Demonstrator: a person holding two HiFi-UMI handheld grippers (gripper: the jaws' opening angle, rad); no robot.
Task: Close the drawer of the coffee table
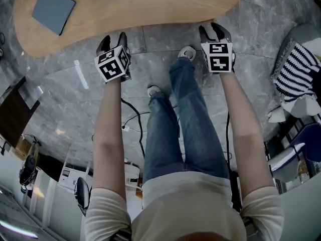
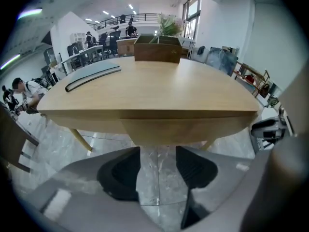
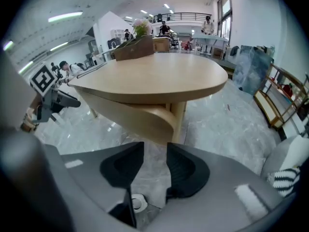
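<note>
Head view: I stand at the near edge of the coffee table [image 1: 150,6], a pale wooden oval, with both arms stretched forward and down. The left tongs [image 1: 114,40] and the right tongs [image 1: 214,31] hang side by side just short of that edge, over the grey marble floor [image 1: 150,54], each carrying its marker cube. A grey-blue pad [image 1: 53,9] lies flat on the table top, towards its left end. Left gripper view: the left tongs are released, their two dark pads [image 2: 120,173] standing well apart with only floor between them; straight ahead, directly under the table top, sits the drawer [image 2: 178,132], a wooden front tucked beneath the overhanging edge. I cannot tell from this angle whether it is pushed fully home. A wooden planter box [image 2: 157,50] stands at the far side of the top, and the pad appears here as a thin dark-edged slab at the left. Right gripper view: the right tongs are likewise released, grasping nothing, with the gap between their pads narrower than on the left. The drawer shows here as a curved wooden band below the top, beside a table leg [image 3: 177,120], just beyond the pads and not touching them. A striped cushion [image 1: 296,72] lies to my right, well apart from the table.
</note>
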